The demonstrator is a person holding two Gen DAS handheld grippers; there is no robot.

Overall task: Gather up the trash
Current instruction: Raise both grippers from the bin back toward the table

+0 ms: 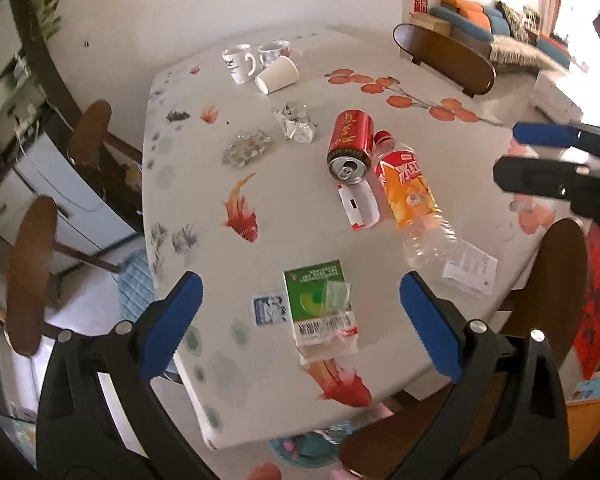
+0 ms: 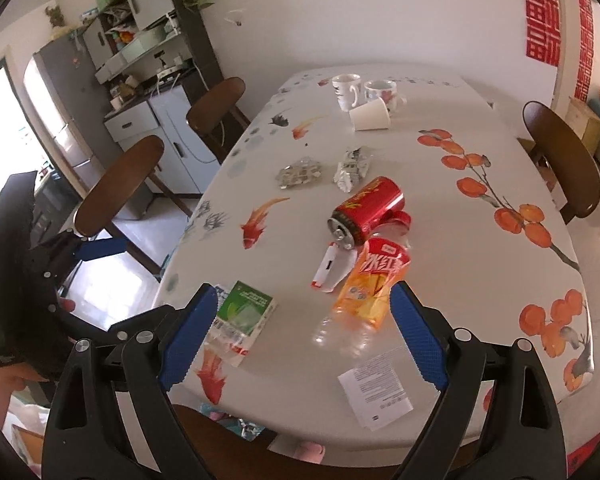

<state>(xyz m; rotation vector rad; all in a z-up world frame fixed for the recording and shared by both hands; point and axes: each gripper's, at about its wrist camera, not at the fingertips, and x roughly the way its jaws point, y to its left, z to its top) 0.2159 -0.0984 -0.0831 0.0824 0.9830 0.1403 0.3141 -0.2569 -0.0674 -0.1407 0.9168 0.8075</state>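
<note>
Trash lies on a white table [image 1: 180,200] with a fish print: a red can [image 1: 350,144] on its side, a plastic bottle [image 1: 412,196] with an orange label, a white-and-red packet [image 1: 358,204], a green box [image 1: 320,304], crumpled foil [image 1: 296,122], a clear wrapper [image 1: 246,148], a tipped paper cup [image 1: 278,74] and a leaflet [image 1: 468,270]. My left gripper [image 1: 304,320] hovers open above the green box. My right gripper [image 2: 302,334] hovers open over the bottle's [image 2: 368,288] clear end. Neither touches anything.
Two mugs [image 1: 240,62] stand at the far end beside the cup. Wooden chairs [image 1: 32,272] ring the table, one [image 2: 228,444] right below my grippers. A small printed card [image 1: 270,310] lies left of the box. Cabinets [image 2: 168,136] line the left wall.
</note>
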